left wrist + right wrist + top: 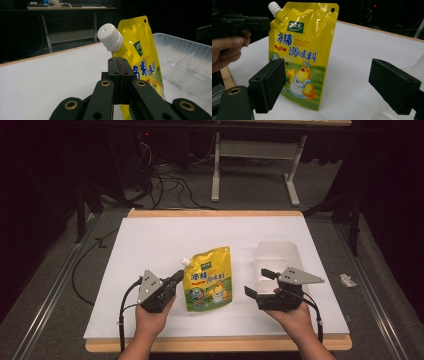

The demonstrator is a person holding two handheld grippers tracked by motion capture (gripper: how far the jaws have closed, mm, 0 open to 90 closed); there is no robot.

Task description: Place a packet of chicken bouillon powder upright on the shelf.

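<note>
In the high view we see a yellow spouted seasoning pouch (pixel 208 279) at the centre of the white-topped desk (pixel 150 240), its white screw cap (pixel 185 261) pointing to the upper left. Our left gripper (pixel 176 278) sits at lower left, just beside the pouch's left edge, fingers pressed together. Our right gripper (pixel 258 282) sits at lower right, fingers spread apart, near a clear plastic divided tray (pixel 278 255) at centre right.

In the left gripper view, the closed fingers (pixel 121 72) rise at centre, holding nothing, with the pouch (pixel 142 60) and cap (pixel 110 36) just behind and the tray (pixel 182 65) at right.

In the right gripper view, the wide-open fingers (pixel 269 82) frame the pouch (pixel 302 52) at centre left; the left gripper (pixel 237 23) shows at upper left.
</note>
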